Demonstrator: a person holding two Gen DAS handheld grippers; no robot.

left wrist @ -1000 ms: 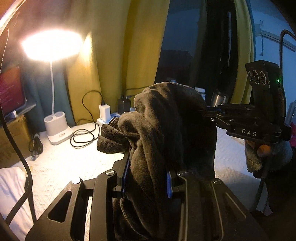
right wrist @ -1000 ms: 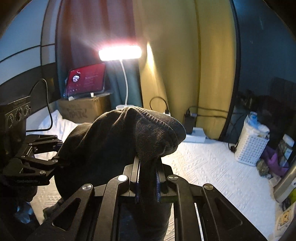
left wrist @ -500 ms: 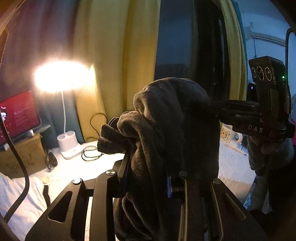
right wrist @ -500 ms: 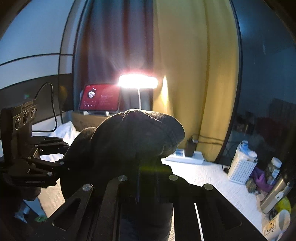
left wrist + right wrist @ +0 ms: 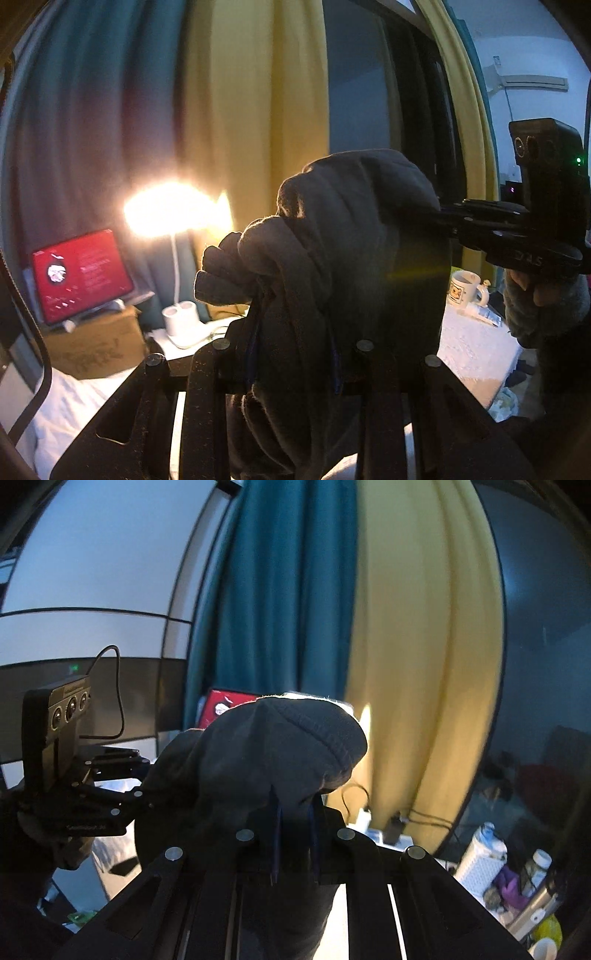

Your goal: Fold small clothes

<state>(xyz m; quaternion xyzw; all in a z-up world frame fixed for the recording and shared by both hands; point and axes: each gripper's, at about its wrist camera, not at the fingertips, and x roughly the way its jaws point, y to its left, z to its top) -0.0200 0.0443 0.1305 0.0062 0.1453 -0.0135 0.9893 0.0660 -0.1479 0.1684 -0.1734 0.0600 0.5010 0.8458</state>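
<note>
The left tool [image 5: 295, 354] is clamped on a thick bunch of the dark fleece garment [image 5: 343, 236], and the right tool [image 5: 293, 834] is clamped on another edge of the same garment [image 5: 266, 760]; the cloth hangs between the two, raised clear of the white-covered bed [image 5: 476, 354]. Risk: the left grip holds several bunched layers (not a single edge), so one layer could slip out under tension and the garment would sag unevenly. Risk: if the two tools are pulled apart too sharply, the narrower right-hand pinch could lose the hem. Risk: the lit desk lamp [image 5: 177, 221] and the red-screened tablet [image 5: 79, 273] stand at the far left, and a swinging fold could strike them. Containers: a cardboard box [image 5: 96, 350] supports the tablet, contents not visible; a white mug [image 5: 465, 288] stands at the far right, contents not visible; a white perforated basket [image 5: 480, 860] holds pale items that cannot be identified.
</note>
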